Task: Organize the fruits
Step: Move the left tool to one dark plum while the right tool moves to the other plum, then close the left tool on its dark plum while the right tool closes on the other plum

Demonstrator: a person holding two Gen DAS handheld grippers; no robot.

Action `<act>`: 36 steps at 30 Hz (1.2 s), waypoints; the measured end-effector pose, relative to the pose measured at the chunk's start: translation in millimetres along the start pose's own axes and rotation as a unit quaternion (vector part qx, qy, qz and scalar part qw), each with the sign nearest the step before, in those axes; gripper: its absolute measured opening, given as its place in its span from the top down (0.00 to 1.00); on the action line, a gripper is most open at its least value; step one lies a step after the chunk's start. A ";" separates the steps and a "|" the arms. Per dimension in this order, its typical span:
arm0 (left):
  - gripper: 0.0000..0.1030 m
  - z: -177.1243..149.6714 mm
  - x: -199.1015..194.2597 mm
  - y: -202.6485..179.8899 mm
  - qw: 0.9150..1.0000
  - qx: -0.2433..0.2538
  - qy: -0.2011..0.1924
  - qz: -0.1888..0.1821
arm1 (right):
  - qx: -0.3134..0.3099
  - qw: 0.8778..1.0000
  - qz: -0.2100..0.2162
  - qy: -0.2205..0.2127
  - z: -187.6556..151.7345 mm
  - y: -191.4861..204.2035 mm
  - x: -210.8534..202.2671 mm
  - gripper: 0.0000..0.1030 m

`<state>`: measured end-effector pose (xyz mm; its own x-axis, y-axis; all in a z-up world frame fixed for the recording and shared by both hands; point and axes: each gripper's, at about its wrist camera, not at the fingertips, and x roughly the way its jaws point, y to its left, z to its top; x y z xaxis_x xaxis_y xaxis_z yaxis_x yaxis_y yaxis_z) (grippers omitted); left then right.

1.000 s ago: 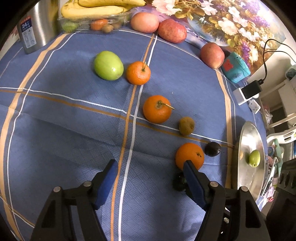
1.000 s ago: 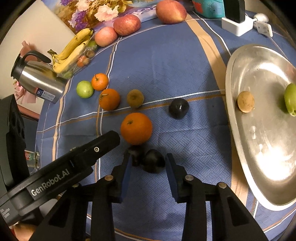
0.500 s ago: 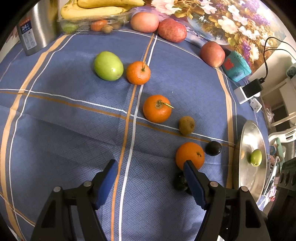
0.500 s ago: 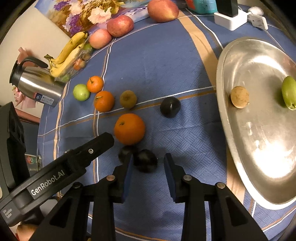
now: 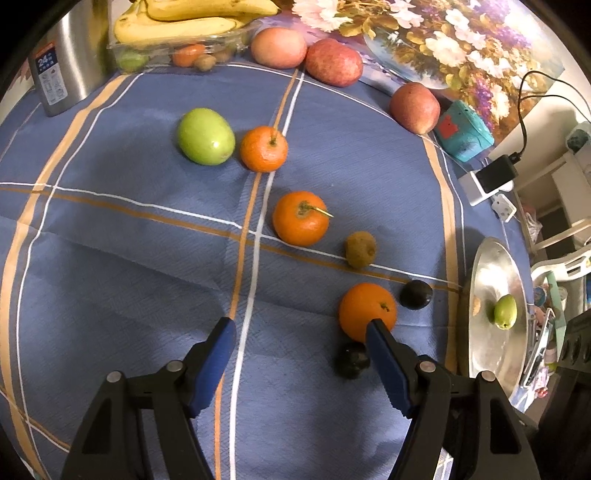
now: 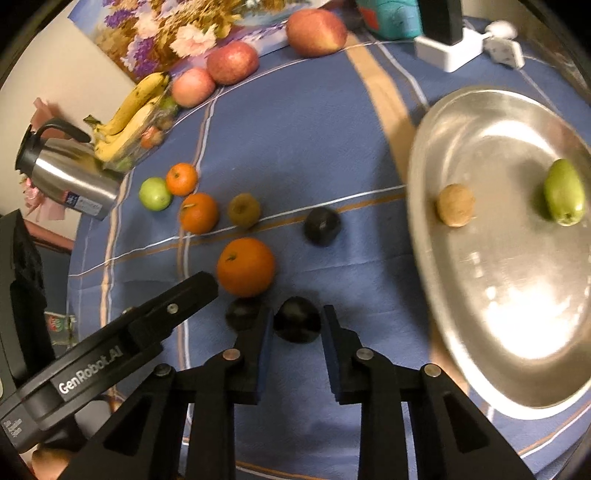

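My right gripper (image 6: 297, 319) is shut on a dark plum (image 6: 297, 319) and holds it just above the blue cloth. A second dark plum (image 6: 242, 314) lies just left of it, and also shows in the left wrist view (image 5: 351, 360). A large orange (image 6: 245, 266) and a third plum (image 6: 322, 226) lie beyond. The silver tray (image 6: 491, 122) on the right holds a brown kiwi (image 6: 455, 205) and a green fruit (image 6: 564, 197). My left gripper (image 5: 299, 326) is open and empty above the cloth, its right finger (image 5: 388, 365) beside the orange (image 5: 367, 312).
Two tangerines (image 5: 301, 218) (image 5: 263, 148), a green apple (image 5: 205, 136) and a kiwi (image 5: 361, 249) lie mid-table. Red apples (image 5: 333, 62), bananas (image 5: 184, 26) and a steel jug (image 5: 66, 66) stand at the back. A teal box (image 5: 463, 134) and a charger (image 5: 487, 181) sit at back right.
My right gripper has closed on the dark plum and lifted it slightly, shifting right toward the tray. My left gripper has stayed nearly still and open.
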<state>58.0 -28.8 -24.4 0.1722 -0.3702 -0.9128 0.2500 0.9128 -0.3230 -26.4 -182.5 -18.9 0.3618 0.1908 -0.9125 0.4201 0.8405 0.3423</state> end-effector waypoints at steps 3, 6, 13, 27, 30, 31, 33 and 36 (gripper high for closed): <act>0.29 -0.8 1.2 -5.0 1.000 0.006 0.004 -0.010 | 0.002 1.000 -0.018 -0.007 1.1 -5.0 -4.3 0.74; 0.31 -1.2 4.1 -11.5 1.000 0.012 0.011 -0.019 | 0.004 1.000 -0.023 -0.014 1.4 -8.9 -9.4 0.74; 0.43 -5.3 4.7 -18.9 0.999 0.024 0.019 -0.023 | 0.009 0.999 -0.033 -0.031 0.9 -14.8 -19.3 0.74; 0.62 -13.9 12.5 -37.0 0.997 0.067 0.040 -0.015 | 0.013 0.998 -0.029 -0.052 4.2 -12.1 -30.3 0.74; 0.68 -15.6 15.3 -39.8 0.996 0.074 0.043 -0.013 | 0.013 0.998 -0.028 -0.052 3.9 -13.2 -31.4 0.74; 0.70 -16.0 15.8 -39.7 0.996 0.074 0.044 -0.013 | 0.013 0.998 -0.028 -0.052 3.9 -13.1 -31.7 0.74; 0.75 -17.6 16.9 -40.4 0.996 0.075 0.044 -0.012 | 0.014 0.998 -0.027 -0.053 3.9 -12.9 -31.9 0.74; 0.78 -17.7 17.7 -40.9 0.996 0.074 0.041 -0.012 | 0.014 0.998 -0.026 -0.054 3.9 -12.9 -32.1 0.74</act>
<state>33.9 -69.6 -31.8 0.0878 -0.3709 -0.9245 0.3917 0.8662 -0.3103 -40.2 -201.5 6.9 0.4252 0.0909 -0.9005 0.4636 0.8327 0.3029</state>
